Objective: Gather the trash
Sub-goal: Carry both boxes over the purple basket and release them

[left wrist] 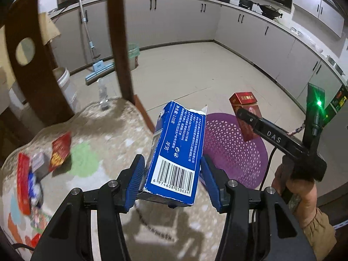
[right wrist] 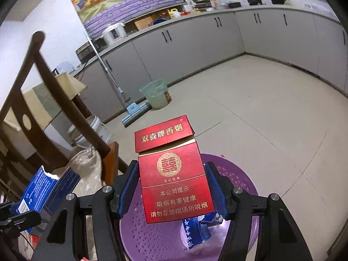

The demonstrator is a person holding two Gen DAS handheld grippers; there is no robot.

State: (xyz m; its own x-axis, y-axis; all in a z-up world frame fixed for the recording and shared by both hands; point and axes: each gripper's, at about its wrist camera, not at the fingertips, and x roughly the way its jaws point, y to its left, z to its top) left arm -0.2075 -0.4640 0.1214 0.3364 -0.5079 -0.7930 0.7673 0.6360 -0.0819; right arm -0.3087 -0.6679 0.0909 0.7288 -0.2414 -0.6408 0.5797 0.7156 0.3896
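My left gripper [left wrist: 173,174] clamps a blue box [left wrist: 176,152], barcode 6974608050634; my right gripper [right wrist: 173,190] clamps a red cigarette pack [right wrist: 174,180] reading 双喜牌香烟.

Two wrist fisheyes close above a purple basket [left wrist: 235,150], facing the kitchen floor, both sharing it.

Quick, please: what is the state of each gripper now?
Left gripper: closed on the torn blue cardboard box.
Right gripper: closed on the red cigarette pack, above the purple perforated plastic basket.
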